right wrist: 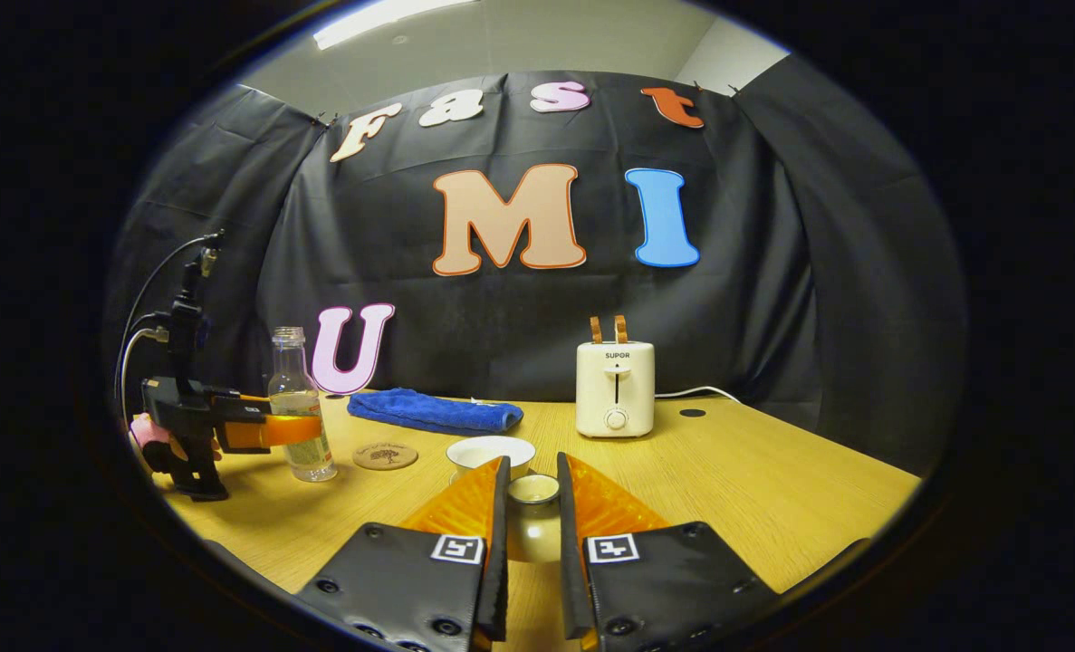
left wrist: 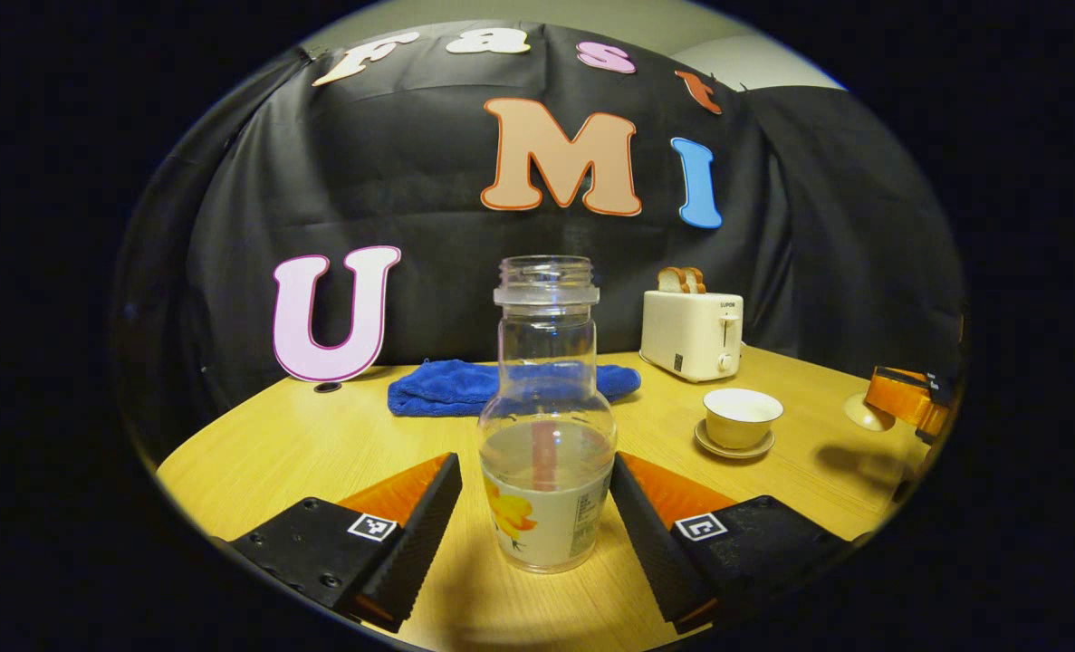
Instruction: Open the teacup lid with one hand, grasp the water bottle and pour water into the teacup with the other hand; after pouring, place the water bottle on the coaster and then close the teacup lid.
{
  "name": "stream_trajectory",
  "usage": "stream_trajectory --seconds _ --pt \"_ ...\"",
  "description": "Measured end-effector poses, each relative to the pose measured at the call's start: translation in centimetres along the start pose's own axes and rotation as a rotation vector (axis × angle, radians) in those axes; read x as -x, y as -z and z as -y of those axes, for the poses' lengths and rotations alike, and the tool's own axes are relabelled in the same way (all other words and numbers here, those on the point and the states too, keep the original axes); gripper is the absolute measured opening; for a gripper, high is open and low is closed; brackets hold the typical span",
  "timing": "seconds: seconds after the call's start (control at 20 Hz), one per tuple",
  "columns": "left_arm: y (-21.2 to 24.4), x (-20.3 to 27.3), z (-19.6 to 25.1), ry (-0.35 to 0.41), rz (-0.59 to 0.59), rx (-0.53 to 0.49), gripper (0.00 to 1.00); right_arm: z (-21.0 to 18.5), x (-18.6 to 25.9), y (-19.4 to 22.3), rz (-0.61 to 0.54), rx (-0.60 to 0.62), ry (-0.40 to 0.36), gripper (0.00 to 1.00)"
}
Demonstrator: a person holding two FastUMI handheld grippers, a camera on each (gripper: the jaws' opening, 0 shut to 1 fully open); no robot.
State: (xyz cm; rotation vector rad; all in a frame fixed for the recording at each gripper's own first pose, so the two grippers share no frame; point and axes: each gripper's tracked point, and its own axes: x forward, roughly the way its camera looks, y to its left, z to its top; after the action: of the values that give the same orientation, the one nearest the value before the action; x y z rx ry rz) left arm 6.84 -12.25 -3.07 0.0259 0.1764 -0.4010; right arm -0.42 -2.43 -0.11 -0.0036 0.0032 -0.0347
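A clear, uncapped water bottle (left wrist: 546,435) with a flowered label stands on the wooden table, partly filled. My left gripper (left wrist: 537,471) is open, one finger on each side of the bottle's lower body, with a small gap on the left. The right gripper view shows the same bottle (right wrist: 300,407) with the left gripper (right wrist: 274,430) around it. My right gripper (right wrist: 533,464) is shut on the teacup lid (right wrist: 533,489), held off the cup. The open teacup (right wrist: 490,451) sits just behind it on its saucer (left wrist: 734,448). A round coaster (right wrist: 385,455) lies between bottle and cup.
A white toaster (right wrist: 616,388) holding toast stands at the back of the table. A folded blue cloth (right wrist: 435,412) lies along the back behind the coaster. The table edge (right wrist: 827,534) curves off to the right.
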Motion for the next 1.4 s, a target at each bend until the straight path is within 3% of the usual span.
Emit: stream_trajectory --seconds 0.1,0.2,0.4,0.65,0.85,1.1,1.4 --pt "0.1 -0.5 0.2 -0.006 -0.018 -0.007 0.90 -0.1 -0.1 0.0 0.000 -0.001 -0.003 0.27" --pt "0.3 -0.6 -0.1 -0.025 -0.025 -0.008 0.75 0.0 0.1 -0.1 0.001 -0.001 -0.003 0.27" --pt "0.2 -0.7 -0.1 -0.032 -0.028 -0.009 0.72 0.0 0.0 0.0 0.000 -0.001 -0.002 0.27" --pt "0.1 -1.0 0.0 -0.096 -0.057 -0.047 0.69 0.4 0.0 0.0 0.000 0.000 0.012 0.26" --pt "-2.0 -1.9 -1.3 -0.204 -0.079 -0.247 0.68 1.3 0.0 -0.1 0.000 0.001 0.029 0.27" --pt "-3.7 -3.5 -2.1 -0.284 -0.135 -0.554 0.67 2.7 0.1 0.0 0.001 0.002 0.059 0.27" --pt "-2.8 -5.1 -0.4 -0.267 -0.190 -0.866 0.67 5.1 0.3 -0.1 0.002 0.004 0.116 0.26"
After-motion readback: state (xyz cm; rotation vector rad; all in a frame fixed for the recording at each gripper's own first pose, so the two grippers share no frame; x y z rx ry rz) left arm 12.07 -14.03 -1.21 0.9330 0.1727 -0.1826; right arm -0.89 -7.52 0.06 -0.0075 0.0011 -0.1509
